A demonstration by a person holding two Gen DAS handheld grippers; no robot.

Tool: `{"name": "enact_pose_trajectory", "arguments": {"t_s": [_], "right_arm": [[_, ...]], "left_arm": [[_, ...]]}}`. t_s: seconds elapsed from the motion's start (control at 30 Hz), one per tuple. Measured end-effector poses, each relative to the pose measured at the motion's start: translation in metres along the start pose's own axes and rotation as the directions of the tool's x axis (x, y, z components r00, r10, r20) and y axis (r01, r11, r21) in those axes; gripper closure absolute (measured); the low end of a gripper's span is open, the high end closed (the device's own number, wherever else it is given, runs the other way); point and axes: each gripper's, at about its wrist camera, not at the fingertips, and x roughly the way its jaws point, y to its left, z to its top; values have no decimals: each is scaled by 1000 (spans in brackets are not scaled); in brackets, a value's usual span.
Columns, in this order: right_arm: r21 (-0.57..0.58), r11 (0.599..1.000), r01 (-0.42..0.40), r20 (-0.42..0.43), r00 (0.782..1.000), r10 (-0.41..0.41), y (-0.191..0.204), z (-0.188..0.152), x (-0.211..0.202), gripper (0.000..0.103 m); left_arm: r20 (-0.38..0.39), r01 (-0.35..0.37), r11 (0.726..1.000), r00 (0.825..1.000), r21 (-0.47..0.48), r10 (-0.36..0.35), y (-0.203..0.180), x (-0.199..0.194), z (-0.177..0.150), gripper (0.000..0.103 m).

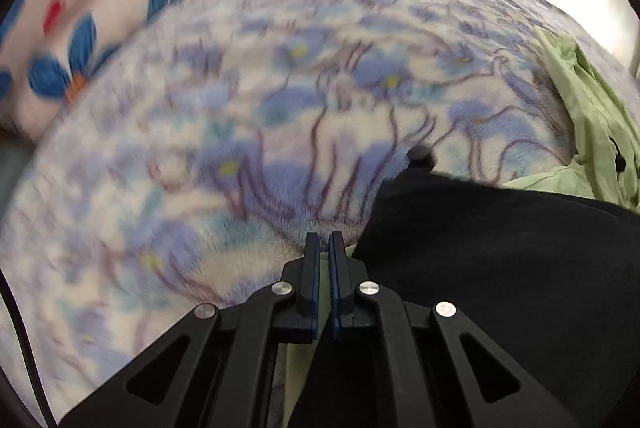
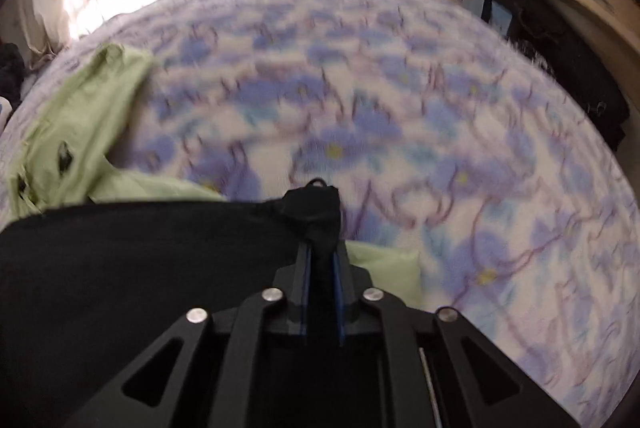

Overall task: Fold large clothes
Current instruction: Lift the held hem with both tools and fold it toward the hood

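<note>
Left black two-finger gripper: blue-padded fingers drawn nearly together, only a thin slit between them; whether anything is pinched there cannot be told. Right black two-finger gripper: fingers clamped on a bunched corner of black fabric garment, both pointing forward.

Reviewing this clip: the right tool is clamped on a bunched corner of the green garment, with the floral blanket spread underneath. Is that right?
Not quite. In the right wrist view the right tool is clamped on a bunched corner of the black garment, not the green one. The green garment lies loose beneath and beyond it. The floral blanket is spread underneath, as you said.
</note>
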Motion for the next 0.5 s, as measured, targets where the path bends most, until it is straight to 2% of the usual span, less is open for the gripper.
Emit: {"name": "enact_pose_trajectory", "arguments": {"t_s": [0.1,0.17,0.23,0.3,0.4,0.5], "right_arm": [[5,999,39,35,999,-39,-1,4,-16,83],[-7,998,55,80,995,-55,1,6,-32,82],[3,1000,14,136,991,-14,2,8,-56,78],[6,999,-35,171,985,34,8,7,-74,62],[-37,992,-121,190,974,126,30,-1,-96,59],[-94,974,-207,152,964,219,57,-11,-104,59]], "left_arm": [[16,68,996,998,-51,-67,14,-5,2,100],[21,52,998,998,-31,-52,15,-12,4,98],[56,30,999,998,-10,-30,17,-23,5,98],[100,52,999,994,-12,-50,16,-42,3,97],[131,139,990,982,5,-139,4,-69,0,93],[86,267,960,958,79,-274,-27,-88,-14,90]]}}
